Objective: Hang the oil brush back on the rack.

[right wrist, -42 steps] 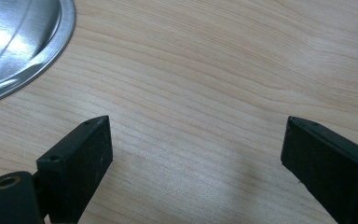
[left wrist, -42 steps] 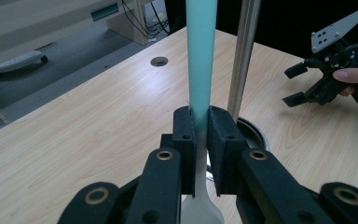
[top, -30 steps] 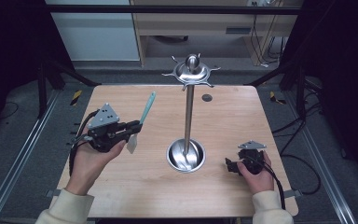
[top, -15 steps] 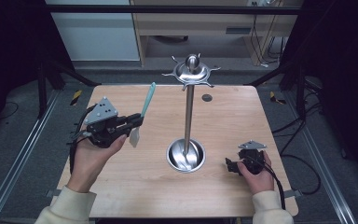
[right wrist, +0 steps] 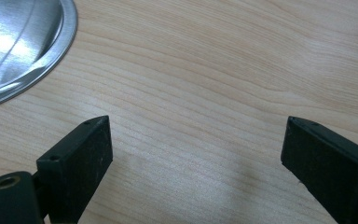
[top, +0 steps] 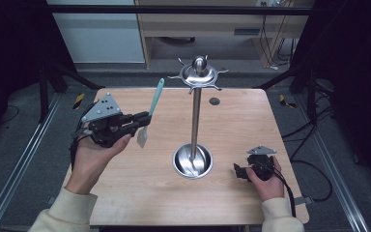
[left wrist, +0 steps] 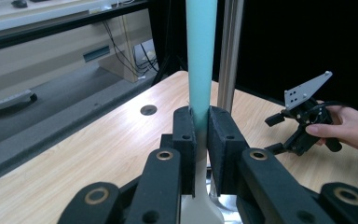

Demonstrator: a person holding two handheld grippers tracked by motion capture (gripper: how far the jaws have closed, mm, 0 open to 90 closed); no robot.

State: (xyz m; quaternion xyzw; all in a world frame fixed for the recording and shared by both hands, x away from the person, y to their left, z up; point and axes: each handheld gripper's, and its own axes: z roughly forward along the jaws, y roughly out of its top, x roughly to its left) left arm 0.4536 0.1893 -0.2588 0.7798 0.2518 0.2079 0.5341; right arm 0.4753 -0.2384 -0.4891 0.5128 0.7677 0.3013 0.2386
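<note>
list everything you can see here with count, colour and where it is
table: 1, light wood, centre of the high view
utensil stand: 1, shiny steel, round base mid-table, hooked crown on top
spatula: 1, teal handle with pale blade, upright, clamped by the left gripper
hole in the table: 1, dark, far side
desk: 1, beige, behind the table
left gripper: 1, black, raised left of the stand
right gripper: 1, black, resting near the right edge, jaws apart
hands: 2, one per gripper

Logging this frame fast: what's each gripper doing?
Left gripper: shut on the teal spatula.
Right gripper: open, holding nothing, over the table.
</note>
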